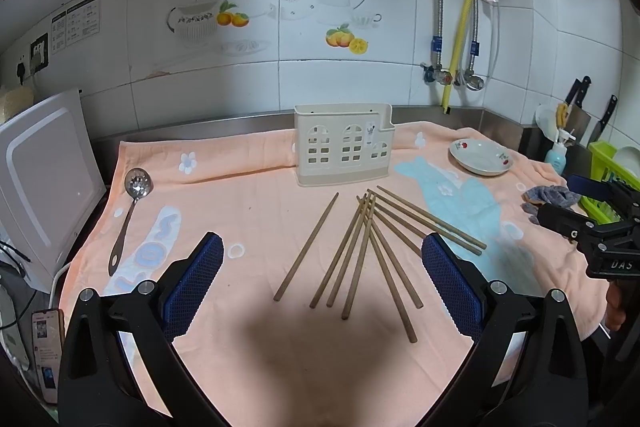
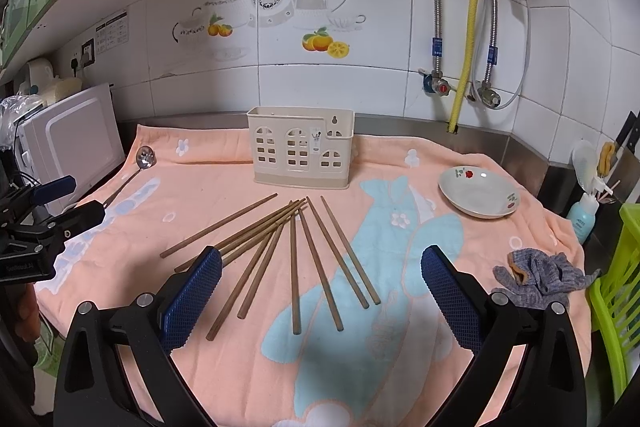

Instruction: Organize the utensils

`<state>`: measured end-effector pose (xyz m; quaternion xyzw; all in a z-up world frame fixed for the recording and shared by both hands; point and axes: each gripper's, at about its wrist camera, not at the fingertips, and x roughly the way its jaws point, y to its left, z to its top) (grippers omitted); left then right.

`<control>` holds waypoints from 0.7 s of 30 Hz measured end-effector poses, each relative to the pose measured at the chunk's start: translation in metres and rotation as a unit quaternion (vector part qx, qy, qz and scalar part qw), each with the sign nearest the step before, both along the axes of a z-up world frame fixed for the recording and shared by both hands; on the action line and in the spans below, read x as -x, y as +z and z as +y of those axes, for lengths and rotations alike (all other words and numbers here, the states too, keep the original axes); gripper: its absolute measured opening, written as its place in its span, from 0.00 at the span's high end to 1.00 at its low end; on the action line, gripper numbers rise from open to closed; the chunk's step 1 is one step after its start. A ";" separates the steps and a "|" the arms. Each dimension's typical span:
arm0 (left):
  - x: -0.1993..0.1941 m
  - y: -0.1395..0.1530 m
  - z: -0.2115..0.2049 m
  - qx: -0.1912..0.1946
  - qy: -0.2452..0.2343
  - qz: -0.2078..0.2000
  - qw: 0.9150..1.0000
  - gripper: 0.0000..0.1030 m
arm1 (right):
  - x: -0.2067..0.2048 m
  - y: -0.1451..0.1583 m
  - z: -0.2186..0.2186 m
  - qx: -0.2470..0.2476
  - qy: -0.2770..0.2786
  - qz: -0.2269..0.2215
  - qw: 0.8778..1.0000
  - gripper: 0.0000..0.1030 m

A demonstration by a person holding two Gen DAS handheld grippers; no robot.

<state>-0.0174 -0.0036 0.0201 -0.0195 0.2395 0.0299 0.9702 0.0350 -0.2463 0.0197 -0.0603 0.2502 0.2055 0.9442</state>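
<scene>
On the peach towel (image 2: 224, 183) covering the worktop, eight wooden chopsticks (image 2: 295, 267) lie loose in a fan, their far tips converging just in front of the cream utensil holder (image 2: 300, 153). One chopstick (image 1: 306, 247) lies apart on the left of the fan. The holder stands upright behind them, its open top facing up, so the sticks can presumably be dropped in from above. A slotted metal spoon (image 1: 130, 215) lies well apart at the towel's left side, bowl toward the wall.

Left tool (image 1: 322, 263): spread wide, empty, hovering over the near ends of the chopsticks. Right tool (image 2: 320, 275): likewise spread and empty, above the fan's right half. Neither touches a stick. Judgement: sorting has not begun; both tools are positioned for a first pick.

A shallow decorated dish (image 2: 478, 195) sits at the right rear of the towel. A crumpled grey cloth (image 2: 540, 279) lies at its right edge, beside a green rack (image 2: 616, 287). A white appliance (image 2: 76, 143) stands at the left. White tiled walls carry teapot and fruit decals, metal hoses and a yellow gas hose (image 2: 472, 23). Knives hang at the far right.
</scene>
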 end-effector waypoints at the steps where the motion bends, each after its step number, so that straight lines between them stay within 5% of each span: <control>1: -0.001 0.000 0.000 0.000 0.000 0.000 1.000 0.05 | 0.000 0.000 0.000 0.000 0.000 0.000 1.000 0.06; 21: -0.011 -0.005 0.005 0.005 0.005 0.011 1.000 0.05 | -0.011 -0.005 0.004 -0.005 0.006 0.009 1.000 0.06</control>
